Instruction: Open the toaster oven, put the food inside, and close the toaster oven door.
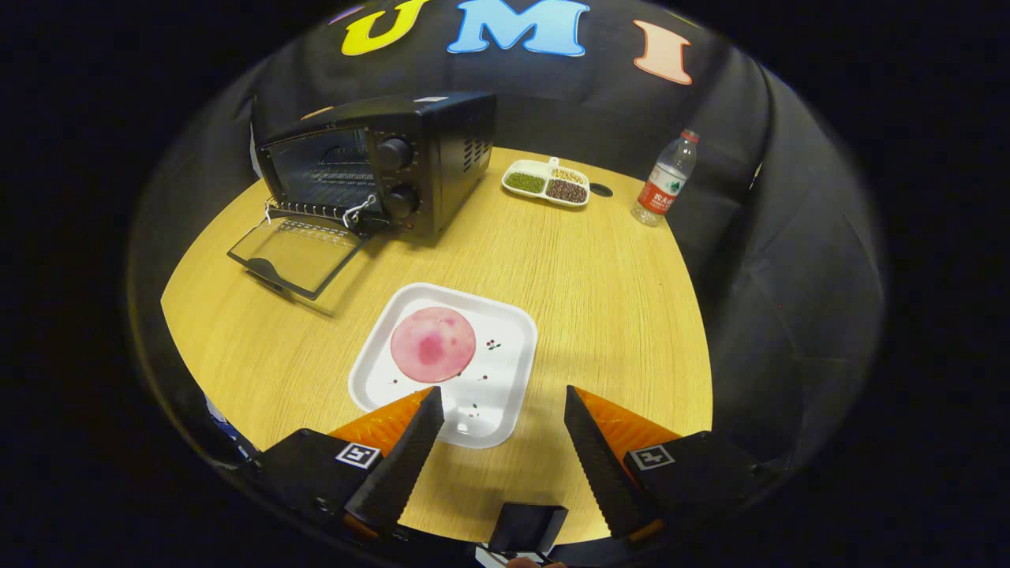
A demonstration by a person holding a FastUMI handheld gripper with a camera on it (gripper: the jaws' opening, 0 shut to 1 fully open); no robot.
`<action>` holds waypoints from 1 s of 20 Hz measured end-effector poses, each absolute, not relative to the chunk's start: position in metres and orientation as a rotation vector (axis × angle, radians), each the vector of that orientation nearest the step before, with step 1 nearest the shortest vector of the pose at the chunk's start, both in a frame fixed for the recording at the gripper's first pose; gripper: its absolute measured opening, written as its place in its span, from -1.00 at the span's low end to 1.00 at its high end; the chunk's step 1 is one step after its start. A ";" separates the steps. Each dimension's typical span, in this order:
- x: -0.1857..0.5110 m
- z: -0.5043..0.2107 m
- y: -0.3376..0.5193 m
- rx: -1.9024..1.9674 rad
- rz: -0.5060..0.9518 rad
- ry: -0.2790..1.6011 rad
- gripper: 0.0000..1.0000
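A round, pale wooden table (600, 300) stands in a booth hung with dark cloth. The gripper (501, 401) hovers over the table's near edge, its fingers spread wide and holding nothing; one finger's tip overlaps the near corner of a white square plate (505, 355). On the plate's far half lies the food, a round pink slice (432, 344). Toward the table's far left edge sits the black toaster oven (394, 158), its glass door (296, 254) folded down flat. At the far edge rest a divided dish of beans (546, 184) and a water bottle (667, 180).
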State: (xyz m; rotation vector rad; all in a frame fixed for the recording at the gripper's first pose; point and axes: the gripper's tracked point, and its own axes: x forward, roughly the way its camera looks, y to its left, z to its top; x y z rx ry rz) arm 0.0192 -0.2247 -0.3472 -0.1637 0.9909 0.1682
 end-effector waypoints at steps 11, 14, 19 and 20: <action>0.023 -0.400 -0.227 -0.028 0.212 1.247 0.97; 0.026 -0.400 -0.225 -0.033 0.226 1.260 0.95; 0.026 -0.400 -0.214 -0.026 0.243 1.326 0.49; 0.026 -0.400 -0.210 -0.025 0.251 1.344 0.34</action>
